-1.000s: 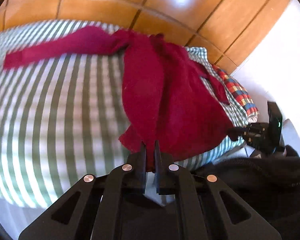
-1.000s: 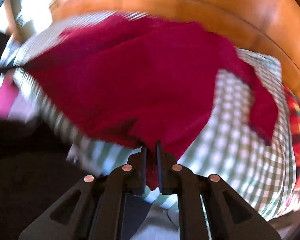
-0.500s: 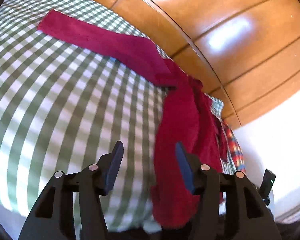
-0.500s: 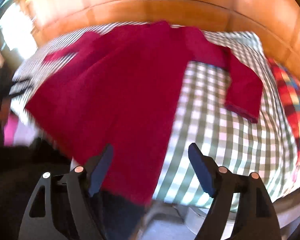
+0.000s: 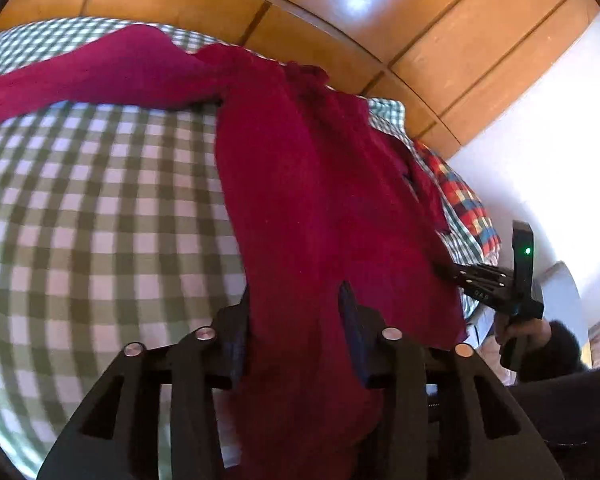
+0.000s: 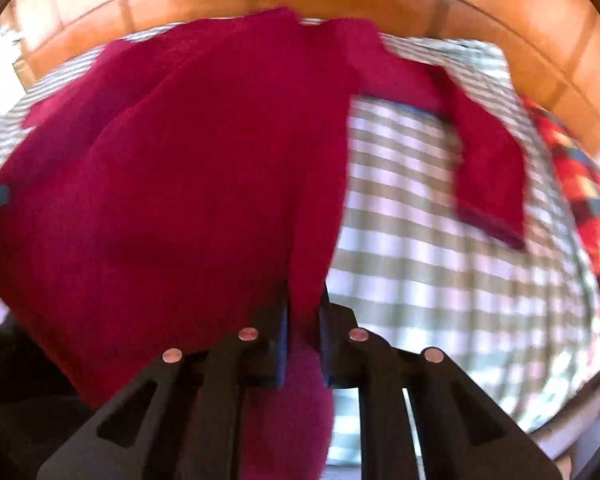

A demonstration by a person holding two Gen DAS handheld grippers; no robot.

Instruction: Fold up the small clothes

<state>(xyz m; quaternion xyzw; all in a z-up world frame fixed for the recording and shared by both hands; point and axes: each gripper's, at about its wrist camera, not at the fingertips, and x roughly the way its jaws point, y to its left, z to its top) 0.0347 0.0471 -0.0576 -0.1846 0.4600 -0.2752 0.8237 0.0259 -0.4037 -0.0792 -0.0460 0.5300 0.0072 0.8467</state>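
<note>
Left wrist: crimson garment point(image 5: 300, 200) sprawls rumpled, sleeves outspread.

A bed point(image 5: 100, 208) covered in a green-and-white checked sheet carries a dark red long-sleeved garment point(image 5: 300, 184), spread across it with one sleeve stretched out. A red, blue and yellow plaid cloth point(image 5: 460, 196) lies at the bed's far edge.
</note>
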